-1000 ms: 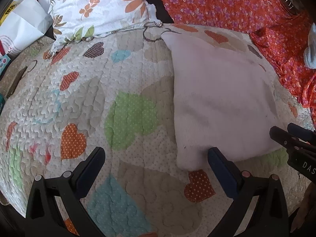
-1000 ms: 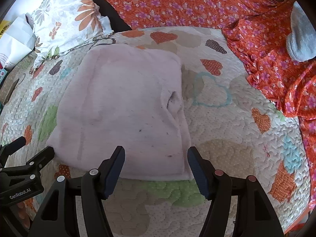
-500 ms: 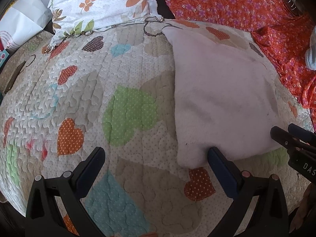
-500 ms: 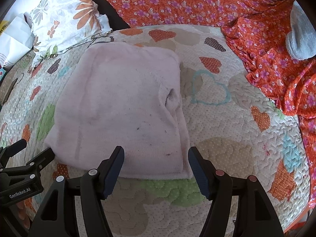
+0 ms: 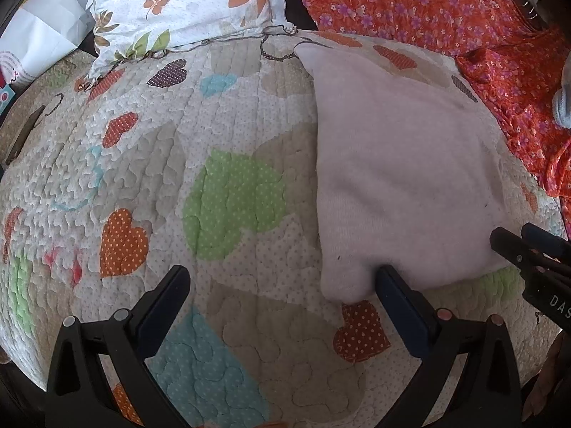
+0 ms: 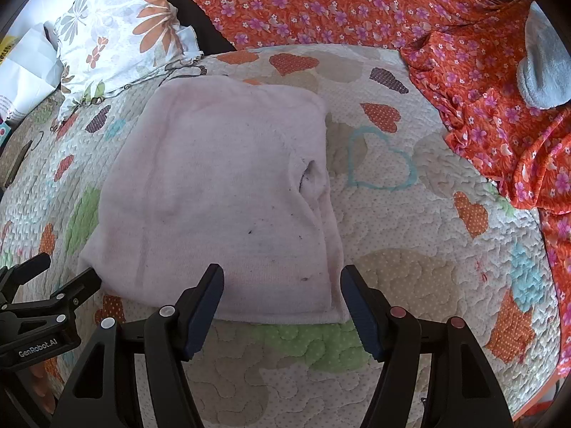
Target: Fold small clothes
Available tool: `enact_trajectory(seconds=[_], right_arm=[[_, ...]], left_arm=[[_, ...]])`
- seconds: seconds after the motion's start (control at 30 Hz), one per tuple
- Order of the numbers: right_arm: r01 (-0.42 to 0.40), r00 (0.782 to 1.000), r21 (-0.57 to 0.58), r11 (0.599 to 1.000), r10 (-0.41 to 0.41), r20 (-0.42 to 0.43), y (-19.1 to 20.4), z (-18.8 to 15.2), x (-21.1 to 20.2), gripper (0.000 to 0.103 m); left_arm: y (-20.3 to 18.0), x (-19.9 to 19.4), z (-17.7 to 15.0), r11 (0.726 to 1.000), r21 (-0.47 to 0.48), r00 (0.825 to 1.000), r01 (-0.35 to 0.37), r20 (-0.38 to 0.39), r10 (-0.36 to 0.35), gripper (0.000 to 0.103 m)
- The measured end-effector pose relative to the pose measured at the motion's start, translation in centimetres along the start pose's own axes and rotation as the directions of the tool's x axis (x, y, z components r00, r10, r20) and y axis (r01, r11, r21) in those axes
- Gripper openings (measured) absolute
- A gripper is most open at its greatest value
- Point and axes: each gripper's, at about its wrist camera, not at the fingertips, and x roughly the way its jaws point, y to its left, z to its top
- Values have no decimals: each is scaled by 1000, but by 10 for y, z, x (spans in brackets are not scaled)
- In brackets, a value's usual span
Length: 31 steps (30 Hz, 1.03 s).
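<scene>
Garment (image 6: 221,192): pale pink knit, folded into a rough rectangle, flat on the quilt; a few dark specks on top.
Garment place: middle of the quilt in the right wrist view; right half of the quilt in the left wrist view (image 5: 403,178).
Garment right edge: stacked layers, with a small puckered opening partway along.
Garment near edge: lying just past the tips of both grippers.
Quilt (image 6: 410,235): cream, stitched, patched with hearts in orange, green, teal and brown; covering the whole work surface.
Right gripper (image 6: 282,292): jaws wide apart, nothing gripped; tilted down at the near edge of the garment, near its right corner; near edge seen in the gap between the 2 fingers, pads clear of the cloth.
Left gripper (image 5: 282,292): jaws wide apart, nothing gripped; tilted down over bare quilt; left finger over open quilt, right finger at the near-left corner of the garment; contact with the cloth impossible to judge.
Grippers, relative: side by side at the near edge, each at 1 corner, apart from each other.
Pillow (image 6: 121,35): white with orange and green flowers, at the far-left edge of the quilt, just beyond the far-left corner of the garment.
Floral cloth (image 6: 481,89): orange-red with purple flowers, along the far side and right side.
Grey item (image 6: 546,67): soft, resting on the floral cloth at far right.
</scene>
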Motion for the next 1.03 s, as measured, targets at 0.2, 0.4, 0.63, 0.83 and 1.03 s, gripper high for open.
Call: enact_trajectory(seconds=[0.2, 0.4, 0.63, 0.83, 1.03], right_arm=[[1, 1000, 2, 1000, -1, 0, 0, 0, 0, 72], [0, 1000, 1, 1000, 0, 1, 0, 0, 0, 73], [2, 1000, 11, 1000, -2, 10, -1, 1, -3, 73], [2, 1000, 4, 1000, -2, 8, 1, 0, -3, 73], [3, 1000, -4, 1000, -3, 8, 3, -1, -4, 73]], left_arm=[[0, 0, 0, 1000, -1, 1000, 0, -2, 0, 103], [0, 1, 0, 1000, -1, 1000, 0, -2, 0, 103], [0, 1, -1, 1000, -2, 1000, 1, -3, -1, 103], [0, 1, -1, 1000, 0, 1000, 2, 1, -2, 103], [-1, 0, -6, 1000, 20, 1000, -2, 9, 2, 103]])
